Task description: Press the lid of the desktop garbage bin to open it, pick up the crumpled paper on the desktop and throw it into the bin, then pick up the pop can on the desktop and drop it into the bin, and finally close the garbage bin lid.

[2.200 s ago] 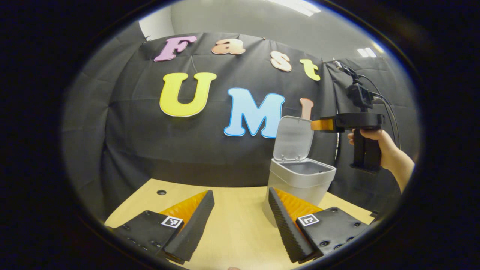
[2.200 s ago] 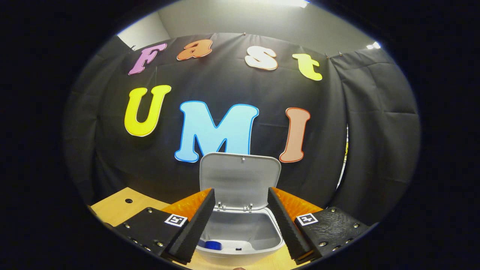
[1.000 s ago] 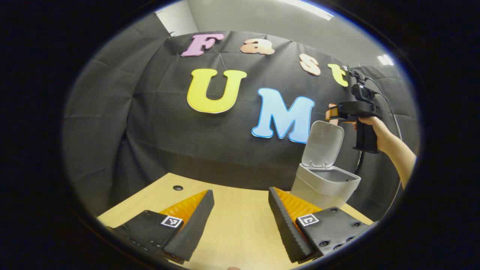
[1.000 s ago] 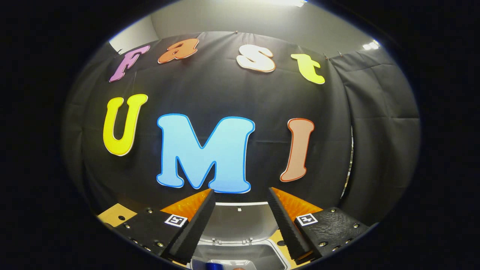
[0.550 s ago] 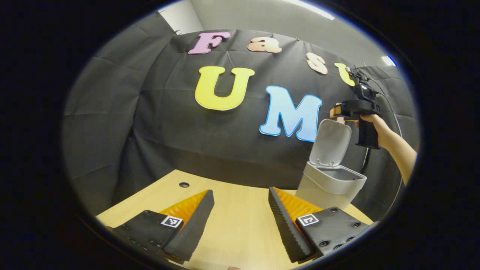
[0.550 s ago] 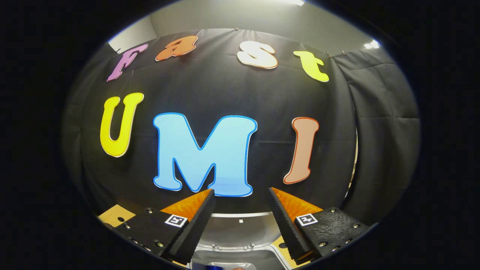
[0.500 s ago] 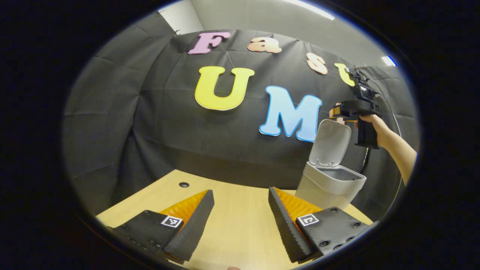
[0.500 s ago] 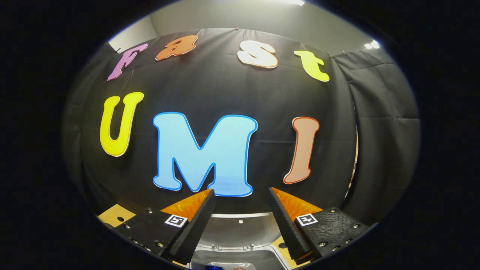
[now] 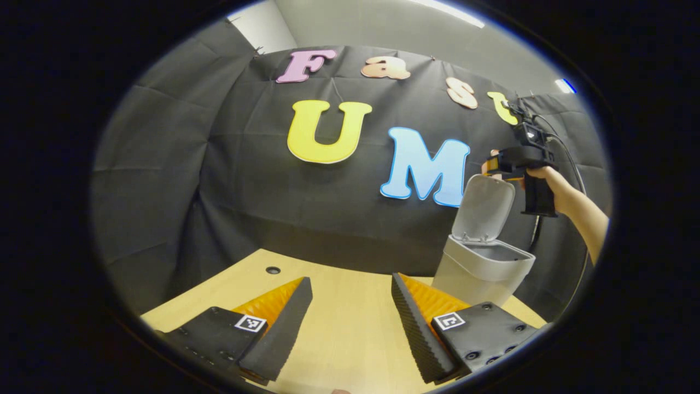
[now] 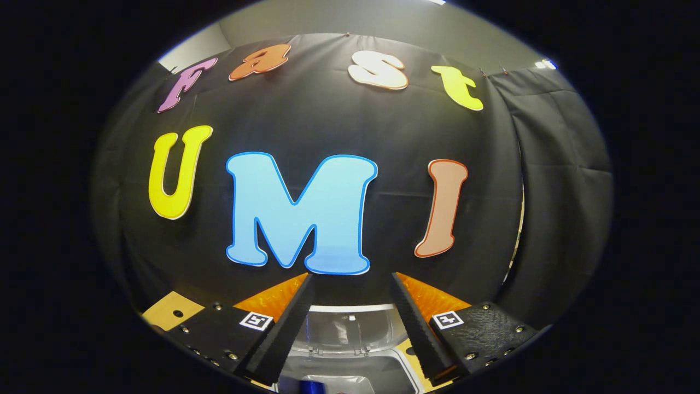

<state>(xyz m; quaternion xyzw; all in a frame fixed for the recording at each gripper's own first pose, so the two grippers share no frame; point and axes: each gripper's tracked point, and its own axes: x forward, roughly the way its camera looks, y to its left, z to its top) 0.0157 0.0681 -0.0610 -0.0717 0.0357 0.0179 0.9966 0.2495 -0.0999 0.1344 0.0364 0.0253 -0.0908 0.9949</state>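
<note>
Left gripper view looks low across the pale wooden desk (image 9: 339,328), with the left gripper (image 9: 351,323) held just above the surface, its two fingers (image 9: 284,323) spread apart and nothing between them. Farther off to the right stands the grey plastic desktop garbage bin (image 9: 481,271) near the desk's far right edge, its hinged lid (image 9: 484,205) raised nearly upright. Above the lid's top edge hangs the right gripper (image 9: 495,164), held roughly level by a hand (image 9: 549,183) wrapped around its dark pistol handle, the bare forearm running down and to the right. The gripper's front end sits just at the lid's upper rim; whether it touches the lid cannot be told from here.

Right gripper view faces the booth's black cloth wall (image 10: 339,131), with the right gripper's (image 10: 350,320) fingers (image 10: 281,334) parted and empty at the bottom. Between them the top of the raised lid (image 10: 350,328) and the bin's open rim (image 10: 350,369) show, cut off by the picture's lower edge. A small blue object (image 10: 310,387) lies down inside the bin; it is too cropped to identify, so the pop can and the crumpled paper cannot be made out with certainty. A corner of the desk (image 10: 167,309) with a small round hole peeks out at lower left.
</note>
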